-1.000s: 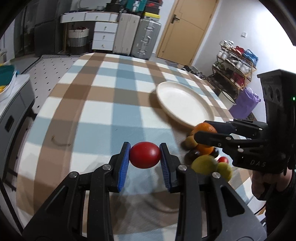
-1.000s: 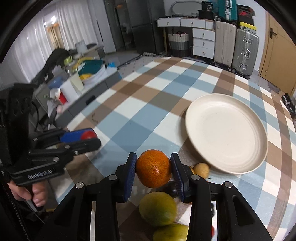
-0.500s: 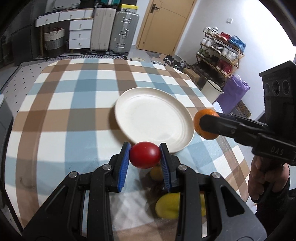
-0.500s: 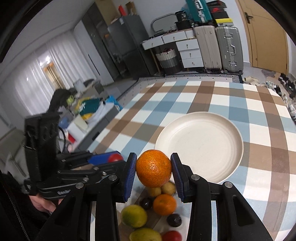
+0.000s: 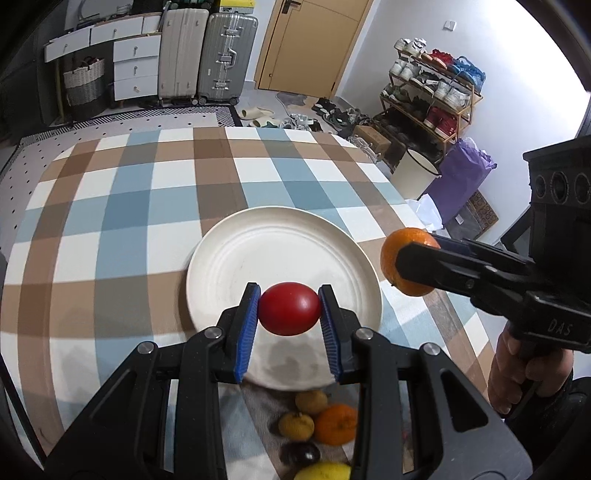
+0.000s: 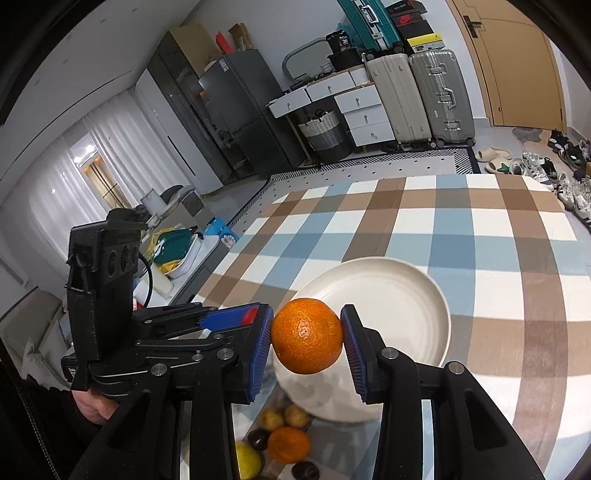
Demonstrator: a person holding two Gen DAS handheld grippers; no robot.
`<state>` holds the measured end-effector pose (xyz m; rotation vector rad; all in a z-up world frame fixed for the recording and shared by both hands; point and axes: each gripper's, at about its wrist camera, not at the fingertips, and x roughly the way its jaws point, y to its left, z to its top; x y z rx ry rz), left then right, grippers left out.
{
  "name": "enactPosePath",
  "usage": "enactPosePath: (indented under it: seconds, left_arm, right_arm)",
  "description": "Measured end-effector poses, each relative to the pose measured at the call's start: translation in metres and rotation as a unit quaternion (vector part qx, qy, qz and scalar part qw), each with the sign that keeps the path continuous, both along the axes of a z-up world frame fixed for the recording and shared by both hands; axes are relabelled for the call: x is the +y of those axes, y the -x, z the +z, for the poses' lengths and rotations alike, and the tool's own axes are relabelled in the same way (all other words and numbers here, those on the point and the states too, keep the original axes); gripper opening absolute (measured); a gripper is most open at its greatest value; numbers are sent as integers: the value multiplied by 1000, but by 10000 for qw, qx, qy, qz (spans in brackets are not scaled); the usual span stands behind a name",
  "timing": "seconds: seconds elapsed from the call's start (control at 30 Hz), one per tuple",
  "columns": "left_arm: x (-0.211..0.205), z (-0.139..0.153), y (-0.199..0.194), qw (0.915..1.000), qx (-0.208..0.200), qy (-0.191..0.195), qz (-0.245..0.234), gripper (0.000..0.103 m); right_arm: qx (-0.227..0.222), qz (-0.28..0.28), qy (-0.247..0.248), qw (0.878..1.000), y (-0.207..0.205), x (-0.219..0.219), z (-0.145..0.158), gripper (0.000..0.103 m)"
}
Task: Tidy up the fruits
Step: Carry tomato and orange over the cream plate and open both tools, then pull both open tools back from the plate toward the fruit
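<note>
red fruit (image 5: 289, 308) clamped in left gripper (image 5: 289, 314), orange (image 6: 307, 335) in right gripper (image 6: 307, 345), above plate (image 5: 221, 258); next, lower and release.

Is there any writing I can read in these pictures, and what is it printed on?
"DAS": on the right hand-held gripper, near its handle, in the left wrist view.
"36": on a black box atop the drawers.
White lettering on the left hand-held gripper: too small to read.
Logo on the stacked boxes: too blurred to read.
</note>
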<state>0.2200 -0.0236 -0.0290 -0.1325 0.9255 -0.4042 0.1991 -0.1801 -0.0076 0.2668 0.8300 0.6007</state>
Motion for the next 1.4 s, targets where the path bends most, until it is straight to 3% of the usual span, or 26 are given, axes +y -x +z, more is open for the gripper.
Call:
enactPosePath:
  seconds: [0.17, 0.4, 0.93, 1.0, 1.07, 1.13, 1.4]
  left_arm:
    - [-8, -14, -27, 9998, 144, -46, -85, 29]
    - [-13, -36, -53, 9991, 373, 170, -56, 29]
    - [-29, -67, -75, 9979, 620, 31, -188, 29]
    - [-29, -65, -73, 9979, 617, 36, -200, 30]
    - [-28, -63, -71, 9980, 603, 29, -199, 32]
    - [-25, -57, -66, 9984, 539, 22, -154, 37]
    - [-7, -30, -34, 9996, 261, -106, 99, 38]
  right_arm:
    - [130, -58, -148, 9998, -19, -6, -16, 38]
    - [433, -78, -226, 9988, -41, -10, -46, 38]
    - [742, -176, -248, 9968, -59, -13, -80, 39]
    - [730, -171, -166, 9970, -57, -12, -80, 41]
    - [640, -303, -126, 9974, -55, -14, -75, 55]
    - [529, -436, -205, 9974, -51, -20, -68, 56]
    - [170, -626, -299, 9974, -24, -31, -32, 56]
